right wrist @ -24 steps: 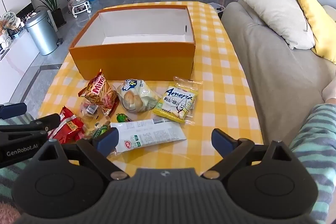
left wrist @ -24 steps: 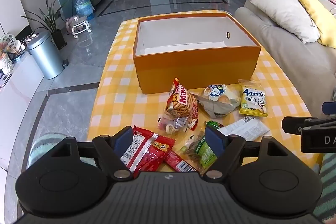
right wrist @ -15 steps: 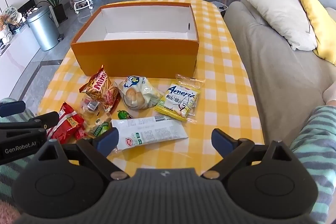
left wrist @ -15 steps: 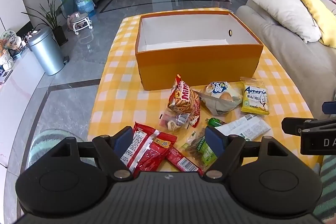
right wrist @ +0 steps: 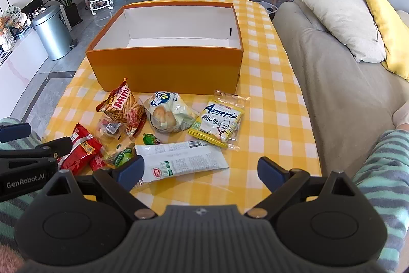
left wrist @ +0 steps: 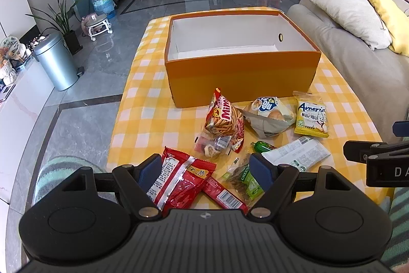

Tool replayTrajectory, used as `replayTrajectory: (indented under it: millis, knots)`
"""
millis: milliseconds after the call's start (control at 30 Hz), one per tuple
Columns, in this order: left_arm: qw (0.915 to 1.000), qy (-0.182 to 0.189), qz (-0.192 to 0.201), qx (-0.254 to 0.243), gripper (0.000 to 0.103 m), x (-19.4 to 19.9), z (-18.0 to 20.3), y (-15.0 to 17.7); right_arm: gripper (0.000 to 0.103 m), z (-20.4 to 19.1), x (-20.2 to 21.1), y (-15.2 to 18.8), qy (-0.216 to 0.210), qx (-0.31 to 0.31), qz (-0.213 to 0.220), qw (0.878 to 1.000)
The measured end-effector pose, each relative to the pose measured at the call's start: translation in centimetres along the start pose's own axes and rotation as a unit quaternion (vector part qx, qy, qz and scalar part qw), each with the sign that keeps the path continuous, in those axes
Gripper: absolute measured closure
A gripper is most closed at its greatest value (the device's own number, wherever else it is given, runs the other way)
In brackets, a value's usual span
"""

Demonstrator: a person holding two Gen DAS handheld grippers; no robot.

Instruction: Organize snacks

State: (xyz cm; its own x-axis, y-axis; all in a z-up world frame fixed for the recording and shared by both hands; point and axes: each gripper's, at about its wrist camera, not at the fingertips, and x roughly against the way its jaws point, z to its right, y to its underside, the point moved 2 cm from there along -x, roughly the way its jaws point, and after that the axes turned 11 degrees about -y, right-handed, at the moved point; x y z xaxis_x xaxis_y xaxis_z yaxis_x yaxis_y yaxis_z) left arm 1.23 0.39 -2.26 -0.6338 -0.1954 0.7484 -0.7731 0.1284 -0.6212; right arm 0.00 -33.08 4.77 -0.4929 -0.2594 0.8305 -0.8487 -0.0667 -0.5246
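— Surface: we log a yellow-checked bench [right wrist: 265, 94] beside a sofa [right wrist: 332, 63], bearing an empty orange box [right wrist: 166, 63].
— Snacks: we list packets [left wrist: 225, 117] loose before the box. Left tongs [left wrist: 205, 168] and right tongs [right wrist: 202, 168] spread wide, gripping nothing.

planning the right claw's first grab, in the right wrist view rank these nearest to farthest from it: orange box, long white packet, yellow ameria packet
1. Long white packet, just ahead of the right claw, by its left finger.
2. Yellow Ameria packet, mid-table, slightly right.
3. Orange box, at the far end, its inside bare.
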Motion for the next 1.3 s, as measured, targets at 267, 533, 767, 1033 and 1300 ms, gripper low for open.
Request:
replayTrajectory:
  millis: [267, 533, 767, 1033, 1300]
  knots:
    - [1.0, 0.002, -0.005, 0.001, 0.012, -0.1, -0.09, 0.18, 0.011, -0.02, 0.0, -0.04, 0.0, 0.002, -0.001, 1.0]
    - [1.0, 0.002, -0.008, 0.002, 0.012, -0.09, -0.09, 0.25, 0.011, -0.17, -0.01, -0.02, 0.001, 0.004, -0.003, 1.0]
    - [0.9999, 0.003, -0.01, 0.002, 0.012, -0.12, -0.08, 0.42, 0.01, -0.4, -0.18, 0.0, 0.002, 0.008, -0.008, 1.0]
    - [0.9999, 0.003, -0.014, 0.004, 0.012, -0.22, -0.26, 0.52, 0.01, -0.41, -0.2, -0.01, 0.003, 0.009, -0.008, 1.0]
    - [0.9998, 0.002, -0.02, 0.007, 0.012, -0.13, -0.68, 0.16, 0.01, -0.41, -0.2, -0.02, 0.002, 0.009, -0.008, 1.0]
